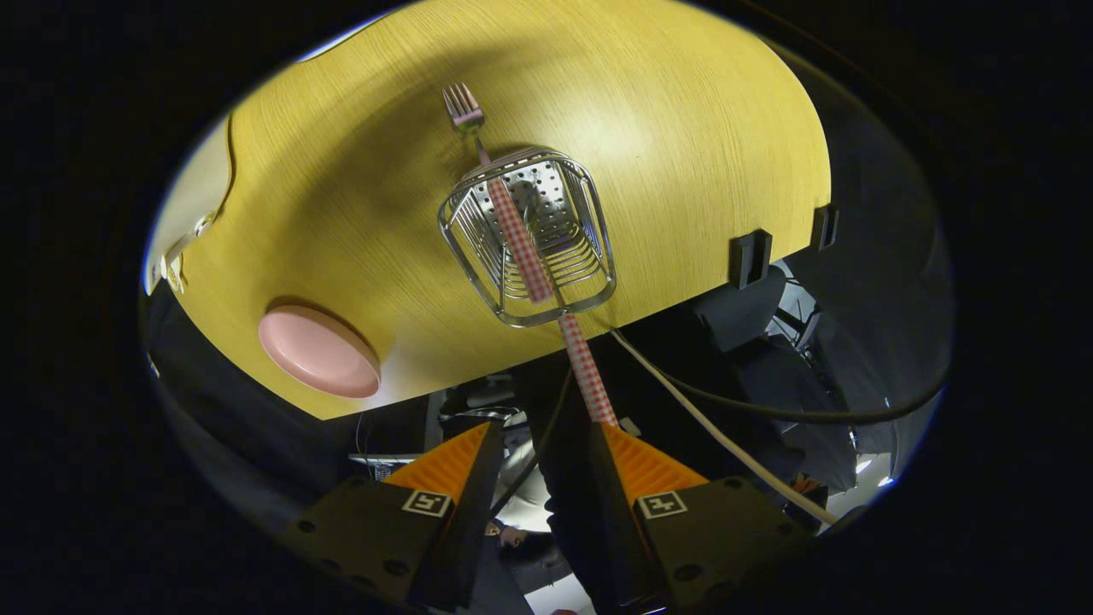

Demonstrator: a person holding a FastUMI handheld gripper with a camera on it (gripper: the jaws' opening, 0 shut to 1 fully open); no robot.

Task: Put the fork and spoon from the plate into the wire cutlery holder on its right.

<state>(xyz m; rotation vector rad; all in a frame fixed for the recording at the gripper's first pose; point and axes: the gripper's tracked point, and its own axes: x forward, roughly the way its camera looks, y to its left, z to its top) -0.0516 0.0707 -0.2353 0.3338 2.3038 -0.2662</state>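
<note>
A yellow wood-grain desk (683, 128) is seen beyond the fingers. A round pink plate (318, 350) is set near its front edge, and a silver wire cutlery holder (589, 231) at the same edge, to the plate's right. A metal fork with a red-checked handle (517, 231) is laid across the holder, tines on the desk. The gripper (542, 444) is spread apart, released, with the handle's end beside one finger.

A yellow wood-grain bench (700, 145) with a rounded edge carries a pink plate (318, 351) near its rim and, well apart from it, a wire cutlery holder (527, 235) with a perforated base. Two dark clips (750, 256) grip the bench's edge.
</note>
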